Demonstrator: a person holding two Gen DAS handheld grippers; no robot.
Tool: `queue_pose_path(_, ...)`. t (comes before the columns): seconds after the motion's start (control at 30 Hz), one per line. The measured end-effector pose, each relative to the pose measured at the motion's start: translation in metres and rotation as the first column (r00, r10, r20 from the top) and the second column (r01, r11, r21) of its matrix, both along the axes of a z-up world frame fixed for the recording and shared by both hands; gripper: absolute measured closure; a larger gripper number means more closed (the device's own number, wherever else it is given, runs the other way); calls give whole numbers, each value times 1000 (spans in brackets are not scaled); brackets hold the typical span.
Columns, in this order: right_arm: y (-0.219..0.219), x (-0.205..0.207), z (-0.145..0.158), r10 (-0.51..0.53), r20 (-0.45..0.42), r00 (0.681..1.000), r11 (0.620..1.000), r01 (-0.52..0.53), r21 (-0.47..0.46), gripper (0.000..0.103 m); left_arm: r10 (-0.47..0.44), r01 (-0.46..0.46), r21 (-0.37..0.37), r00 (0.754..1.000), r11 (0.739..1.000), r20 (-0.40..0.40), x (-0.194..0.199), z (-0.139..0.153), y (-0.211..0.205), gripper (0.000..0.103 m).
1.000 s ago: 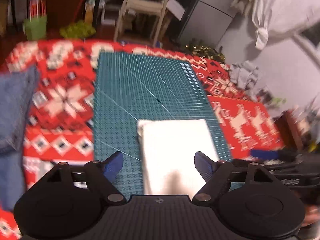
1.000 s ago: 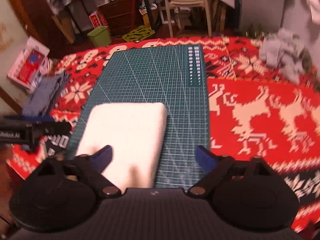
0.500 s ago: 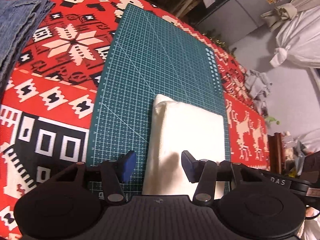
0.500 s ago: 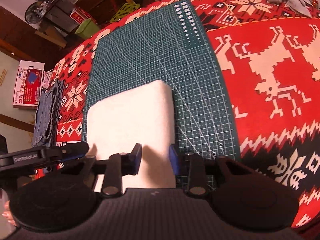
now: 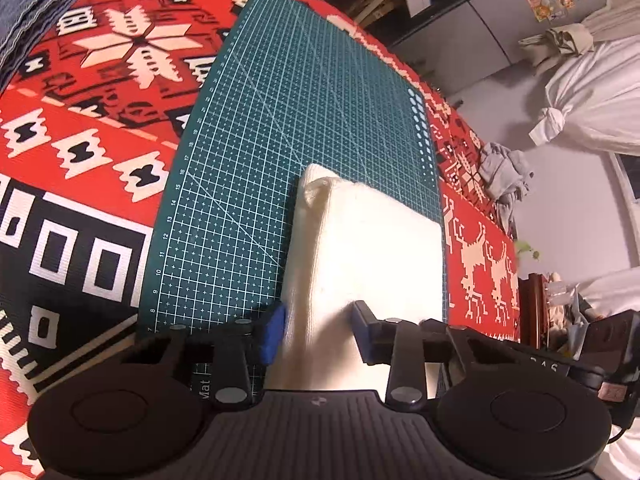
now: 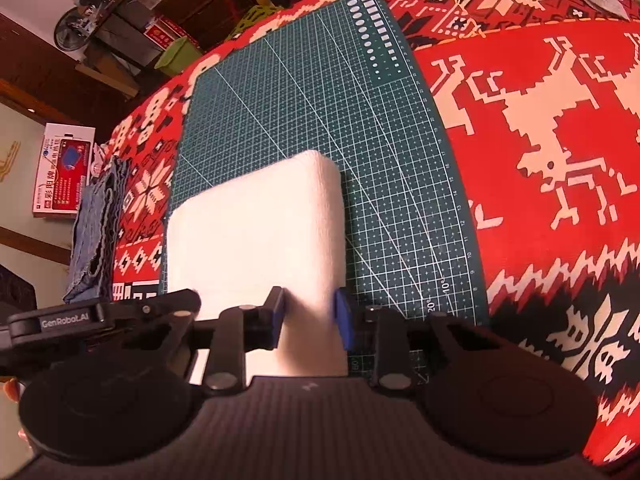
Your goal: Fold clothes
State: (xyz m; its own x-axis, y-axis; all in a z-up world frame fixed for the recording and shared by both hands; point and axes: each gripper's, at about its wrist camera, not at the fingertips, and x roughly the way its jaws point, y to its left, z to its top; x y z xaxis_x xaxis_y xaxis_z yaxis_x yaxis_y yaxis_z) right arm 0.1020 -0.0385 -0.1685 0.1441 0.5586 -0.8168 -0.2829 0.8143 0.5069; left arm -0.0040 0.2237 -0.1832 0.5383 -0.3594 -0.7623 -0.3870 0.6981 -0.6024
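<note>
A folded white cloth (image 5: 368, 248) (image 6: 256, 224) lies as a thick rectangle on the green cutting mat (image 5: 280, 120) (image 6: 320, 100). My left gripper (image 5: 318, 330) straddles the cloth's near left corner; its jaws are closing, with one blue pad against the cloth's side edge and the other on its top. My right gripper (image 6: 310, 318) straddles the near right corner, jaws also closing, and the cloth's edge is pinched between its blue pads. Each gripper's body shows at the edge of the other's view.
The mat lies on a red patterned blanket (image 6: 540, 120). Folded denim (image 5: 36, 8) (image 6: 96, 232) sits off the mat to the left. A grey garment heap (image 5: 504, 172) lies at the far right. Shelves, a chair and boxes stand beyond the far edge.
Both grippers came down onto the cloth's near corners and rolled. Their jaws went from wide apart to narrowed around the cloth's edges.
</note>
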Motion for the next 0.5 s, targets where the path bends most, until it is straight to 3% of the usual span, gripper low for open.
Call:
queue_pose_path(0.13,-6,-2,-1,-35,-25,999,999,36,31,72,32,-32,-15,999,999,12,-7,-2,-1,68)
queue_pose_path(0.33,-7,-5,-4,-14,-10,1000,999,14,43,70,1,-1,-4,1000,1000,15,-9,-2,-2,65)
queue_pose_path(0.5,-1,-7,-5,20,21,1000,1000,-20,16,68,-64,63,65,998,996,27,-8,0,-9,63)
